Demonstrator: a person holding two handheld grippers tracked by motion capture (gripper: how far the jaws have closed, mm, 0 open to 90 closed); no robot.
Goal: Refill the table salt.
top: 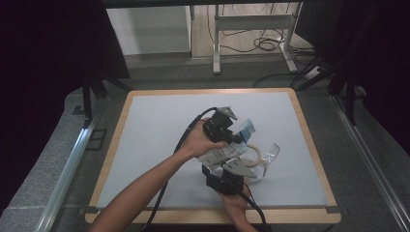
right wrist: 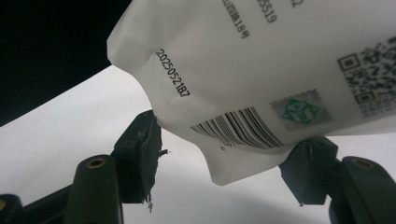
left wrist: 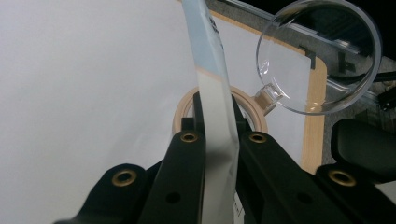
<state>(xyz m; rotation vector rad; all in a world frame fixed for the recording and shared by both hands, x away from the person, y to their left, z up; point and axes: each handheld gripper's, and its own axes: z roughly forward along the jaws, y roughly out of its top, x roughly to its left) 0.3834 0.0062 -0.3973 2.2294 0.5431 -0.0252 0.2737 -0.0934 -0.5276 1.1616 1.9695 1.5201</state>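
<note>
A white packet (top: pixel 220 153) with a blue top hangs over the middle of the mat. My left gripper (top: pixel 232 139) is shut on it from above. In the left gripper view the packet (left wrist: pixel 212 93) shows edge-on, pinched between the two black jaws of my left gripper (left wrist: pixel 217 112). My right gripper (top: pixel 231 166) sits just below it, near the table's front edge. In the right gripper view the packet's barcoded lower corner (right wrist: pixel 261 60) hangs between the spread jaws of my right gripper (right wrist: pixel 229 140), and the left pad stands apart from it.
A beige ring (top: pixel 255 155) (left wrist: pixel 182 105) joined to a clear round plastic piece (top: pixel 271 153) (left wrist: pixel 322 56) lies on the pale mat (top: pixel 159 125) just right of the packet. The table has a wooden rim (top: pixel 309 140). A metal frame with cables (top: pixel 251 29) stands beyond the table.
</note>
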